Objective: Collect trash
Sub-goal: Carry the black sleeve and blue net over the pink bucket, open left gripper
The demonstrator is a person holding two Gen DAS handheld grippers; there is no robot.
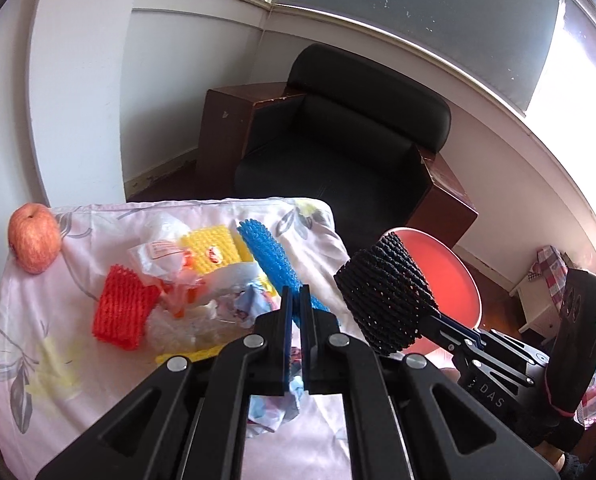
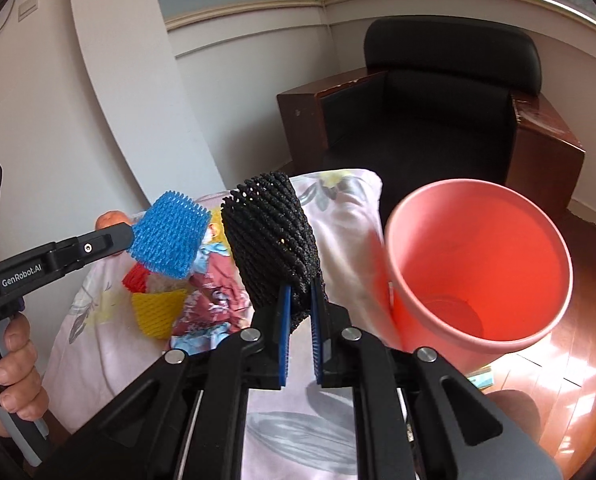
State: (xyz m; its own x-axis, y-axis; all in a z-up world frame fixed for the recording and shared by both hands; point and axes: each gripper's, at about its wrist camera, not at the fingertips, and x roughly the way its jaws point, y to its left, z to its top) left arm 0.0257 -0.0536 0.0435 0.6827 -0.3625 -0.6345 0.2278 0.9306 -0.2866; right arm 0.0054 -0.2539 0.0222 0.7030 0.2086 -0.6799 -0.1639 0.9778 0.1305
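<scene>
Two foam net sleeves are held clear of a table: a blue one (image 1: 276,270) is pinched between the closed jaws of the left gripper (image 1: 296,300), and a black one (image 2: 276,236) is clamped by its lower end in the closed jaws of the right gripper (image 2: 300,300). Both sleeves are soft, open-mesh tubes with a ribbed, knobbly surface; the blue one is seen flattened, the black one rounded and standing upward from the jaws. A smooth, round pink plastic bin (image 2: 478,264), wider at the rim than at the base, is seen just beside the table on the right, its mouth tilted toward the right camera. More litter is left on the table (image 1: 50,344), which is draped in a pale floral cloth: one red net sleeve (image 1: 124,308), yellow net sleeves (image 1: 214,250), of which at least two are seen, and a heap of crumpled, glossy wrappers (image 1: 166,258) whose number cannot be told. One round, reddish apple (image 1: 34,238) is seen at the far left corner. A hand (image 2: 12,376) is wrapped around the left gripper's handle. Behind, one black padded armchair (image 1: 350,136) with dark wooden sides is set in the corner on a wooden floor.
</scene>
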